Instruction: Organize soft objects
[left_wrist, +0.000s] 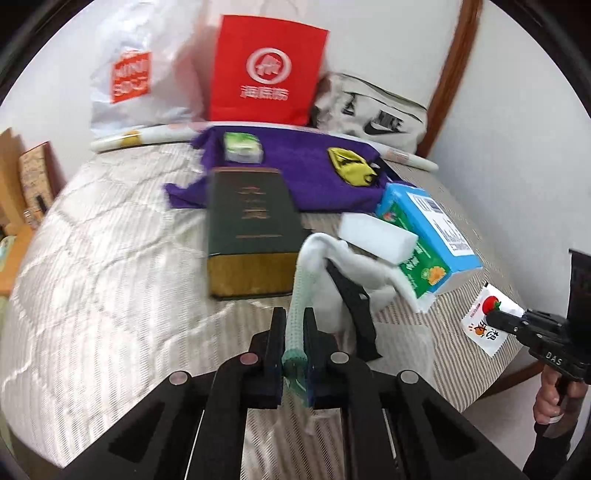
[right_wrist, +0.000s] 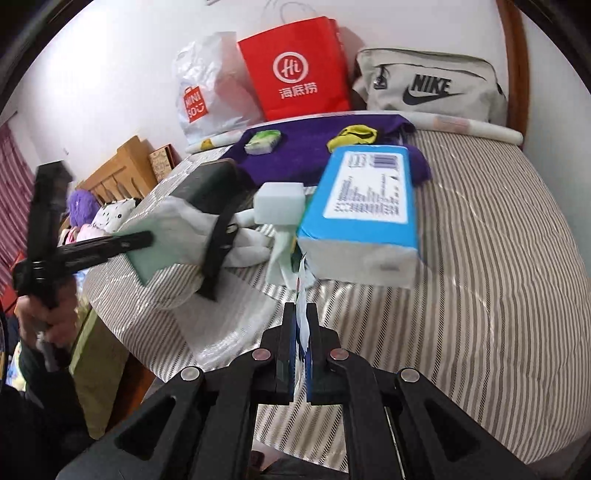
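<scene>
- White sock with a mint-green ribbed cuff: lifted off the bed, cuff clamped between jaws at lower centre of the left wrist view, body draped toward the right.
- White foam block, rectangular, right of centre, resting against the blue-and-green tissue pack.
- Small white sachet printed with a tomato, lower right, pinched at one edge.
- Purple cloth spread flat at upper centre, carrying a small green tissue packet and a crumpled yellow item.
</scene>
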